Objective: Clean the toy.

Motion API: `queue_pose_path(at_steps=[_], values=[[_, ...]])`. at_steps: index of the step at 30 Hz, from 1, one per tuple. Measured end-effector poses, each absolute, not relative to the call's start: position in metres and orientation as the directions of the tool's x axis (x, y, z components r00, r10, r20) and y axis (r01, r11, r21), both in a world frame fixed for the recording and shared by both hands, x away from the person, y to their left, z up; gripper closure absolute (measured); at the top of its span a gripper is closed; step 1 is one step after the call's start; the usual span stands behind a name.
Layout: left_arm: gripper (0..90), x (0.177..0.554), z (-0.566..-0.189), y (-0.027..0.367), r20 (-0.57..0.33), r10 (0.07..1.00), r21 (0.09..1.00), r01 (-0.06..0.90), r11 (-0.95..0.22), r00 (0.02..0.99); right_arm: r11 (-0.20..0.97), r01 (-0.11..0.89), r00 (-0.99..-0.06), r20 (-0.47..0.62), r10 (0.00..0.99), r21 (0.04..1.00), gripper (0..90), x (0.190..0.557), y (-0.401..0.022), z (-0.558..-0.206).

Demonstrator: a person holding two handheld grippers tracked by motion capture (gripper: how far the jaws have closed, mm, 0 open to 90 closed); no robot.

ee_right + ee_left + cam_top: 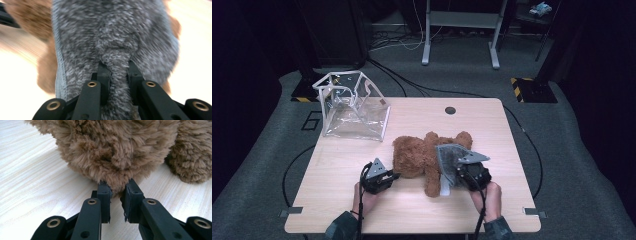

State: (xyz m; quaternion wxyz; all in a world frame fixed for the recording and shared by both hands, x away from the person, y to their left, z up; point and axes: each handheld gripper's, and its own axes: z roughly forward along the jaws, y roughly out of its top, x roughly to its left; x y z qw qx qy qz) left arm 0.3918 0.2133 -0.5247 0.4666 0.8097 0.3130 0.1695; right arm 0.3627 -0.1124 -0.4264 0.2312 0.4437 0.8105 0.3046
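Observation:
A brown teddy bear (417,155) lies in the middle of the wooden table (337,170). My left gripper (395,175) is at the bear's left side. In the left gripper view its jaws (116,191) are shut on a tuft of the bear's fur (112,150). A grey fleece cloth (448,157) lies over the bear's right side. My right gripper (458,174) is shut on a pinched fold of that cloth (112,37), with the fold squeezed between the jaws (116,68). Brown fur (46,72) shows past the cloth's edges.
A clear plastic bag with white trim (353,106) stands open at the table's far left corner. A dark round hole (450,110) sits near the far edge. Cables (412,85) run over the grey floor beyond the table.

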Motion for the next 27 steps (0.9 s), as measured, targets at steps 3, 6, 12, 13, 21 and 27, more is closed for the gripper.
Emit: queue_pose_path(at_steps=[3,6,12,13,21,27], values=[[77.4,0.392,-0.525,0.213,-0.024,0.668,0.866,0.349,-0.358,0.744,0.46,0.585,-0.532,-0.113,0.839,0.668,77.7,0.378,-0.093,-0.435],[77.4,0.392,-0.525,0.213,-0.02,0.663,0.861,0.35,-0.369,0.749,0.454,0.613,-0.535,-0.084,0.841,0.646,77.9,0.391,-0.09,-0.453],[77.4,0.392,-0.525,0.213,-0.015,0.659,0.86,0.346,-0.375,0.752,0.425,0.672,-0.52,-0.022,0.854,0.606,78.0,0.393,-0.099,-0.482],[77.4,0.392,-0.525,0.213,-0.015,0.659,0.86,0.347,-0.375,0.752,0.422,0.688,-0.511,-0.019,0.859,0.59,78.0,0.393,-0.099,-0.487],[77.3,0.392,-0.525,0.213,-0.027,0.67,0.866,0.352,-0.355,0.742,0.431,0.699,-0.516,-0.015,0.856,0.571,77.6,0.387,-0.106,-0.489],[77.3,0.392,-0.525,0.214,-0.029,0.666,0.863,0.355,-0.36,0.745,0.377,0.617,-0.531,0.012,0.847,0.691,77.4,0.375,-0.11,-0.442]])
